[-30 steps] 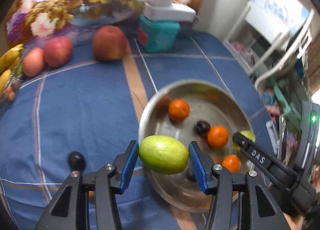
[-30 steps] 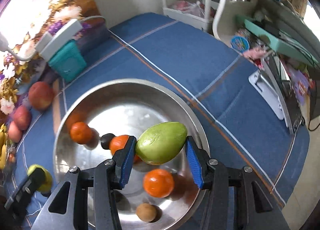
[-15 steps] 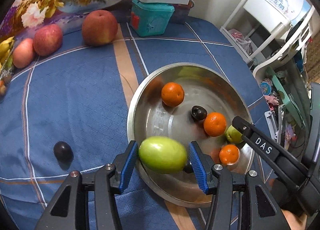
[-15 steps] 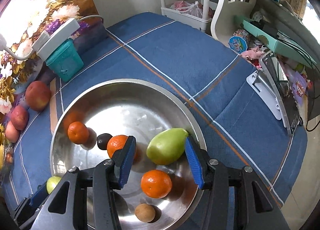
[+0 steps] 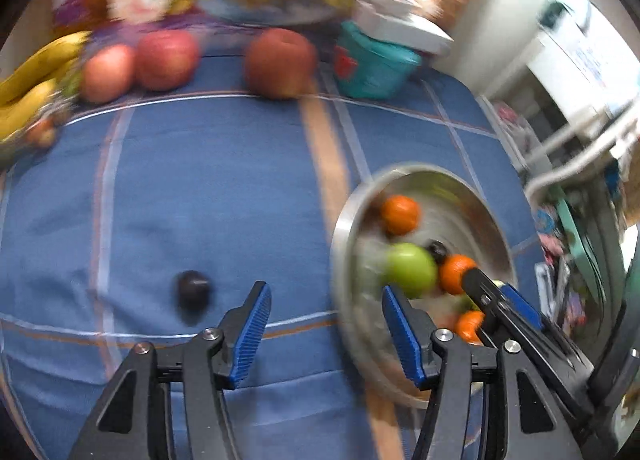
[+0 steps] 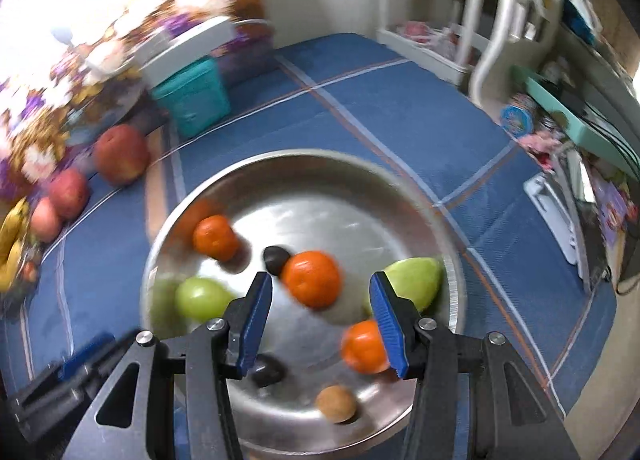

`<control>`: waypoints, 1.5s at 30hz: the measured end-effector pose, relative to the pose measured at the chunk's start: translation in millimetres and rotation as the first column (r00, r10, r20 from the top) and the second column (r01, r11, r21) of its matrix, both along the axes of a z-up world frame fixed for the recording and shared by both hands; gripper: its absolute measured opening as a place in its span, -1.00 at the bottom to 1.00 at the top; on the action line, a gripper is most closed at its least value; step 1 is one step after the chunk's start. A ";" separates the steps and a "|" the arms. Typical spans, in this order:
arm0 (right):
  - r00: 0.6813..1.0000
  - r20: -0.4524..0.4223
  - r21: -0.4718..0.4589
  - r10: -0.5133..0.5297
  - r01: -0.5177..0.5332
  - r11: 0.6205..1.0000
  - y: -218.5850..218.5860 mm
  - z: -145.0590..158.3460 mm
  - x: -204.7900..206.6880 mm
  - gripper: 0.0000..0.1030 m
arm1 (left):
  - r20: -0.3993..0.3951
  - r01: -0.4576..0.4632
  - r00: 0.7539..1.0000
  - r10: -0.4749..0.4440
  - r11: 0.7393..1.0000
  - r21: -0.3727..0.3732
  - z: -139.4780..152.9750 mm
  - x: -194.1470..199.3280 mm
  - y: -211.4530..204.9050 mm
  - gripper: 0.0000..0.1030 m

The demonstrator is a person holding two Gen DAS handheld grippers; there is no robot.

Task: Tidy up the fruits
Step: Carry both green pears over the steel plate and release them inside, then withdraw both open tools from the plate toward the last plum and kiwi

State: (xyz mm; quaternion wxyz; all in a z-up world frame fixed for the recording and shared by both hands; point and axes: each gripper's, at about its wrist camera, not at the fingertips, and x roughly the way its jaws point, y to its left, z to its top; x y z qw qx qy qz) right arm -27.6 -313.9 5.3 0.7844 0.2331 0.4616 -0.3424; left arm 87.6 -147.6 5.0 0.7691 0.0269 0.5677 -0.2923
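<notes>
Now between picks: both grippers, left (image 5: 326,324) and right (image 6: 320,318), with jaws spread and empty, green fruits (image 6: 202,298) lying in the steel bowl (image 6: 454,280); next, likely reaching lower left for the dark plum (image 5: 193,292) on the blue cloth (image 5: 208,188).

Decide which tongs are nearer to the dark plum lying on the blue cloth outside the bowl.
Left. The left tongs hang open just right of the dark plum, over the cloth. The right tongs are open over the steel bowl, farther away.
</notes>
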 end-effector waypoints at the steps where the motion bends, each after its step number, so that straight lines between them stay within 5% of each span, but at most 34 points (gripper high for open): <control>1: 1.000 0.000 -0.002 0.023 -0.023 1.000 6.7 0.9 3.7 0.01 | 0.003 -0.034 0.999 0.034 0.999 0.008 1.1 4.8 11.3 0.22; 10: 0.977 0.020 0.030 0.212 -0.213 0.977 62.8 4.7 35.1 0.01 | 0.017 -0.309 0.951 0.309 0.950 0.052 2.9 35.8 115.0 0.27; 17: 0.938 0.036 0.085 0.345 -0.347 0.934 108.2 0.1 58.2 0.01 | 0.027 -0.416 0.909 0.415 0.903 0.108 -4.6 37.6 155.6 0.34; 19: 0.927 0.040 0.097 0.373 -0.375 0.922 117.8 -1.1 62.6 0.01 | 0.033 -0.433 0.901 0.433 0.892 0.131 -8.6 36.4 164.0 0.49; 21: 0.914 0.040 0.106 0.403 -0.405 0.908 127.5 -4.2 67.2 0.01 | 0.045 -0.452 0.891 0.451 0.878 0.156 -12.0 36.6 167.4 0.96; 22: 0.908 0.035 0.108 0.417 -0.418 0.902 131.3 -5.9 67.9 0.04 | 0.054 -0.465 0.885 0.463 0.869 0.168 -13.6 36.4 169.1 1.00; 24: 0.900 0.025 0.108 0.435 -0.435 0.894 137.9 -10.5 70.7 0.49 | 0.065 -0.479 0.877 0.476 0.858 0.184 -16.6 37.0 172.1 1.00; 26: 0.893 0.007 0.109 0.451 -0.449 0.887 143.4 -15.2 70.5 0.67 | 0.069 -0.485 0.873 0.482 0.851 0.202 -20.1 37.7 173.5 1.00; 32: 0.862 -0.017 0.101 0.507 -0.503 0.859 157.3 -24.0 76.5 0.88 | 0.065 -0.495 0.867 0.494 0.838 0.228 -27.2 40.1 178.4 1.00; 45: 0.816 -0.081 0.097 0.573 -0.566 0.819 176.3 -43.5 87.1 0.88 | 0.034 -0.475 0.874 0.485 0.836 0.274 -47.9 49.3 173.3 1.00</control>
